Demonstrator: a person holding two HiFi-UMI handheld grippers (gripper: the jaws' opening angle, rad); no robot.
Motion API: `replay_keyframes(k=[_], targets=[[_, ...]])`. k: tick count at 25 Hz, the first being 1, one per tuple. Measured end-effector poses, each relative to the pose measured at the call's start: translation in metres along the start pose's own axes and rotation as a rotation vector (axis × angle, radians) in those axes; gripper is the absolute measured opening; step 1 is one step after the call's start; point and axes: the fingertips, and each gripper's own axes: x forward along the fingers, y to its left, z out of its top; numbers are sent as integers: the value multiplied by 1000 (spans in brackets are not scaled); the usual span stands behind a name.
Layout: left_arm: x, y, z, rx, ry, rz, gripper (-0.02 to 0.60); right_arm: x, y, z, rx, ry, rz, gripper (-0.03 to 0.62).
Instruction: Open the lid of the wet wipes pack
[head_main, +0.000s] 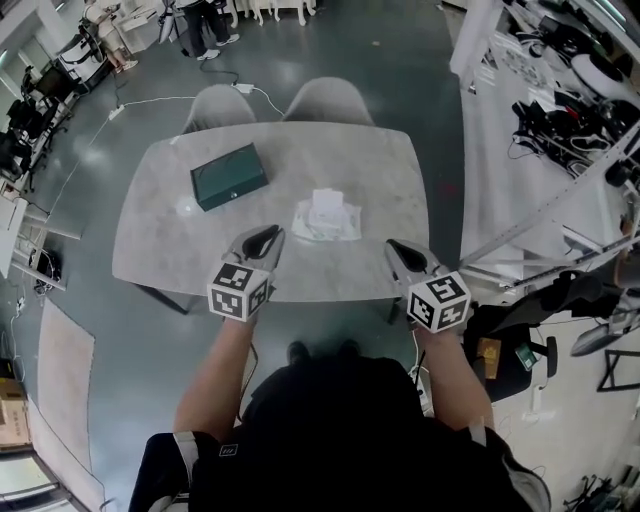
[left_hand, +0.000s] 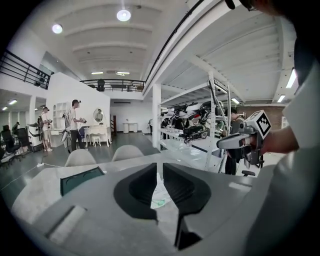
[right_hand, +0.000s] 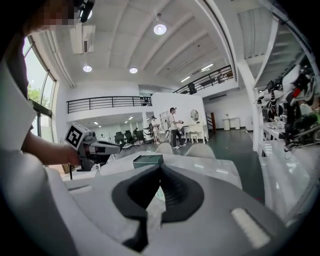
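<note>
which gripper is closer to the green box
Left. The left gripper sits just this side of the box; the right gripper is far off to its right.

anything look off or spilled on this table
Nothing stands out. The wet wipes pack lies flat on the table, its white lid seemingly raised; the green box sits angled beside it. Nothing looks spilled.

A dark green box (head_main: 229, 176) lies on the grey table (head_main: 385, 175), at ten o'clock from its middle. At the table's twelve o'clock edge stand a pale chair (head_main: 219, 106) and a second chair (head_main: 328, 101).
</note>
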Motion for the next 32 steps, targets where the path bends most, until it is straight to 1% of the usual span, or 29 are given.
replay_keyframes(k=[2,5,10,14,16,20,23,28,32], targets=[[-10,10,10,2,-32,-9,46,3,7,19,10,-27,-4,3],[-26,24,17,11,-54,-19,44,13,22,47,8,-74,1,2],[-46,45,34,7,-120,19,27,20,43,87,-21,-157,24,2],[-45,52,48,-13,-169,20,20,11,42,104,-39,-207,-6,2],[-43,54,52,-16,-176,13,18,10,43,108,-53,-212,-21,2],[-37,53,54,3,-169,-7,15,15,44,107,-83,-206,-35,2],[-38,57,55,8,-171,-3,14,23,48,102,-77,-198,-24,2],[-42,65,49,-7,-165,14,12,33,58,91,-64,-174,-1,2],[-45,70,43,-16,-154,17,12,41,62,92,-64,-171,11,2]])
